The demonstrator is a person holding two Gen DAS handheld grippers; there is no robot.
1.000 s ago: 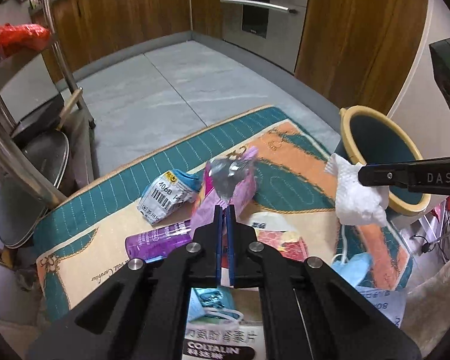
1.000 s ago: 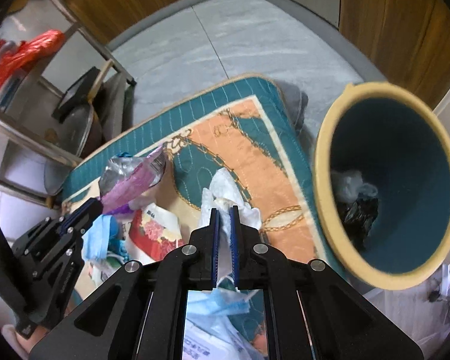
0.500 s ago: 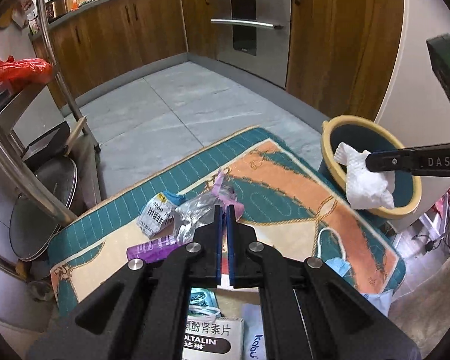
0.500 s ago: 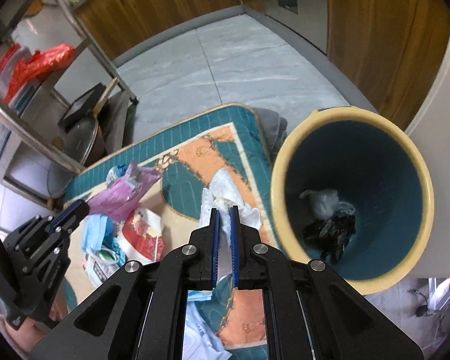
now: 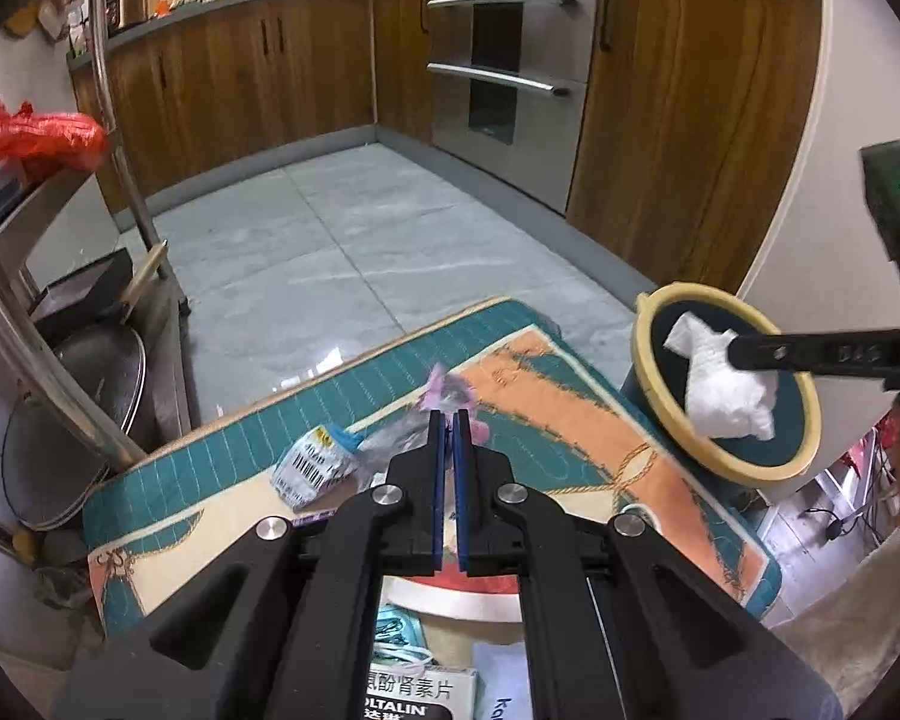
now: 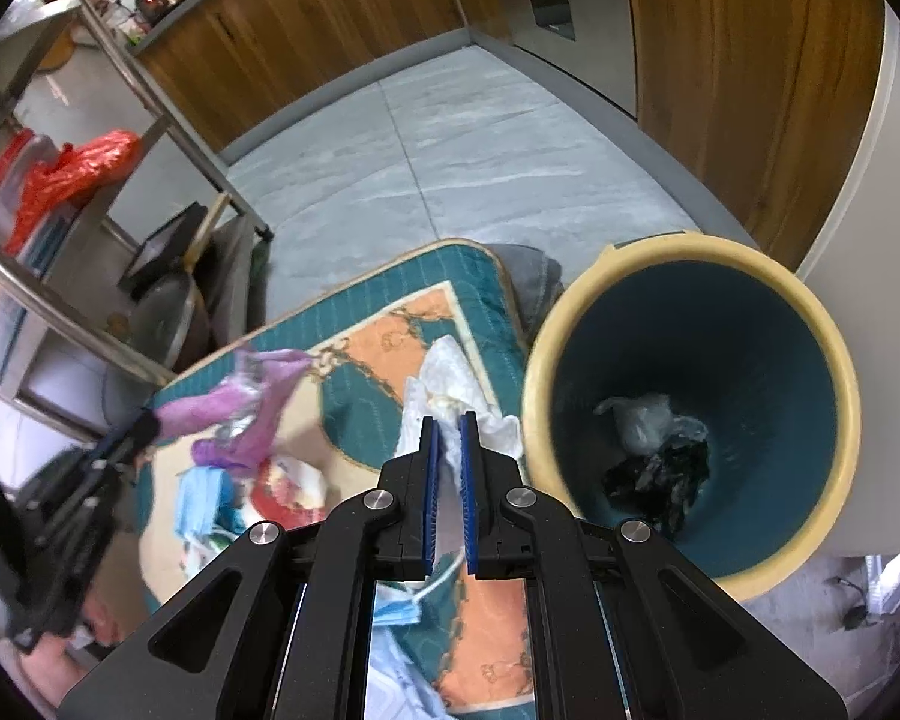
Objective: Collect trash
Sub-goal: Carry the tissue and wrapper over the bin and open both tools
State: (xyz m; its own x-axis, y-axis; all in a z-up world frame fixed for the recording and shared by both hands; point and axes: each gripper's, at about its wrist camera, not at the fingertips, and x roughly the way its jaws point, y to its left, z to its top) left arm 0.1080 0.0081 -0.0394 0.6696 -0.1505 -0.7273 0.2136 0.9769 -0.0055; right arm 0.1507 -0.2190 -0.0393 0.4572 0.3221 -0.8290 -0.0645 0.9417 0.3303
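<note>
My left gripper (image 5: pixel 447 420) is shut on a purple foil wrapper (image 5: pixel 444 390), held above the patterned mat (image 5: pixel 540 408). From the right wrist view the same wrapper (image 6: pixel 240 405) hangs from the left gripper (image 6: pixel 147 426) at the left. My right gripper (image 6: pixel 448 426) is shut on a crumpled white tissue (image 6: pixel 450 369), just left of the yellow-rimmed teal bin (image 6: pixel 750 330). In the left wrist view the right gripper (image 5: pixel 735 351) holds the tissue (image 5: pixel 720 396) in front of the bin's mouth (image 5: pixel 744 469). Dark and clear scraps (image 6: pixel 660 450) lie at the bin's bottom.
A barcode packet (image 5: pixel 312 468), blue face masks (image 6: pixel 201 492), a red-and-white packet (image 6: pixel 288 489) and a medicine box (image 5: pixel 420 696) lie on the mat. A metal rack with pans (image 5: pixel 72 396) stands at the left. Grey floor tiles, wooden cabinets and an oven (image 5: pixel 504 72) lie beyond.
Both grippers rose. The purple wrapper went up from the mat with the left gripper. The right gripper carried the tissue closer to the bin's mouth.
</note>
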